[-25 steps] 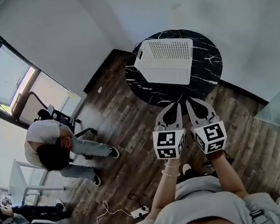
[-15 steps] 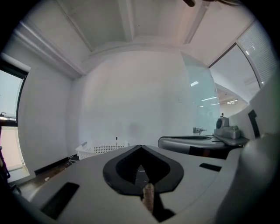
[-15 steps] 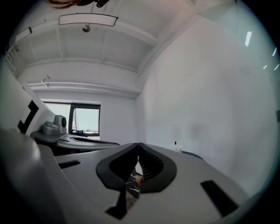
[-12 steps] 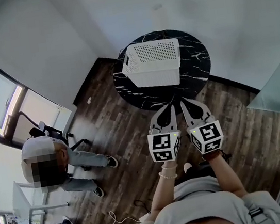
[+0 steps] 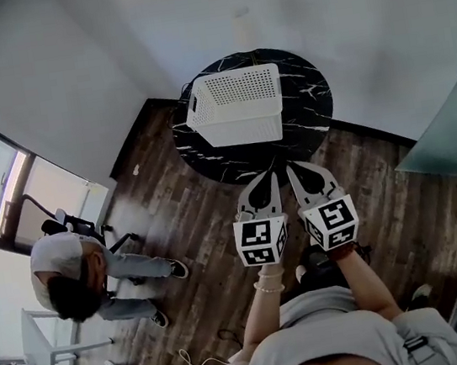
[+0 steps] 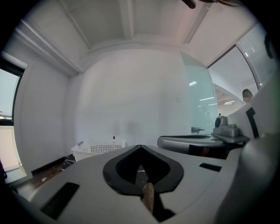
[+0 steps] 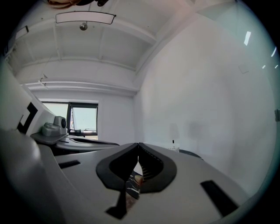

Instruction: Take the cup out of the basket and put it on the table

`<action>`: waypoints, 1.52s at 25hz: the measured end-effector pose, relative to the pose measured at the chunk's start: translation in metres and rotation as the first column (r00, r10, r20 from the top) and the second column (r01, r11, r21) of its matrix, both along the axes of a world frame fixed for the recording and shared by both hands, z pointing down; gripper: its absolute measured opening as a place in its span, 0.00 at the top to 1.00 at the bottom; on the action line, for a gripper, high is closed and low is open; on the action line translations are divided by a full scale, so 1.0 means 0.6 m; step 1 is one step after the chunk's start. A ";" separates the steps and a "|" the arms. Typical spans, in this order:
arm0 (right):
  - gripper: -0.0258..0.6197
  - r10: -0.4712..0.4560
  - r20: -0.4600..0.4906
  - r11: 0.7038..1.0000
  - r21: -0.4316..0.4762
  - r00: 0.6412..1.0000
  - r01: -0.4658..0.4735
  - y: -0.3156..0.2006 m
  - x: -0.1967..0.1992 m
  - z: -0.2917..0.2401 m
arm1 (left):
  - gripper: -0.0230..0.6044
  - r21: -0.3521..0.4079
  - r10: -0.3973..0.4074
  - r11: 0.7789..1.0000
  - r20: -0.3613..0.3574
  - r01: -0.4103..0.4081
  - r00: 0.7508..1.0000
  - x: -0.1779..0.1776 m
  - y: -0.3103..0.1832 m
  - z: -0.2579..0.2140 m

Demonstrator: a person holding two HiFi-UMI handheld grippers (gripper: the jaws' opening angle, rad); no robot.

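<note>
Basket (image 5: 237, 105) shifted left, beyond claws (image 5: 272, 176) (image 5: 289, 167) (both closed)

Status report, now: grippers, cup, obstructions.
Left gripper and right gripper: jaws shut, empty, short of the table. Basket on table; cup not visible. Nothing in the way.

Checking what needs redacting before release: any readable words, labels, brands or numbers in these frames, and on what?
No readable text anywhere.
Cube on left tongs, cube on right tongs: black-and-white square codes only, no letters or digits.
Basket, table: no label visible.
</note>
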State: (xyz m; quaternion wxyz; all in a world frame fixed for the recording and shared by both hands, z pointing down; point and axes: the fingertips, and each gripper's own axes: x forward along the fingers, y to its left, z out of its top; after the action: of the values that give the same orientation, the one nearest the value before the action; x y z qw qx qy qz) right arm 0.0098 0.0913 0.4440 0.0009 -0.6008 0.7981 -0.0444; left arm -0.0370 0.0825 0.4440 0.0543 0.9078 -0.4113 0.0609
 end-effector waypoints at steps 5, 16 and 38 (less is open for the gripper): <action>0.94 -0.002 0.005 1.000 -0.001 1.000 0.002 -0.032 0.019 -0.003 | 0.95 -0.004 0.001 1.000 0.001 -0.001 1.000 0.021 -0.029 -0.002; 0.94 -0.087 0.021 0.996 0.020 0.996 0.086 -0.127 0.038 -0.019 | 0.95 0.003 -0.052 0.999 0.008 0.052 0.999 0.048 -0.117 -0.014; 0.94 -0.267 0.087 0.964 0.037 0.960 0.265 -0.237 0.063 -0.026 | 0.95 -0.004 -0.220 0.975 0.003 0.220 0.975 0.071 -0.216 -0.013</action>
State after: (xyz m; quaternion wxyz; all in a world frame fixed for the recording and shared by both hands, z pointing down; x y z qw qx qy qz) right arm 0.0476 -0.0510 0.4283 0.0391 -0.4855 0.8712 -0.0614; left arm 0.0056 -0.0473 0.4361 0.0623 0.8565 -0.5092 0.0568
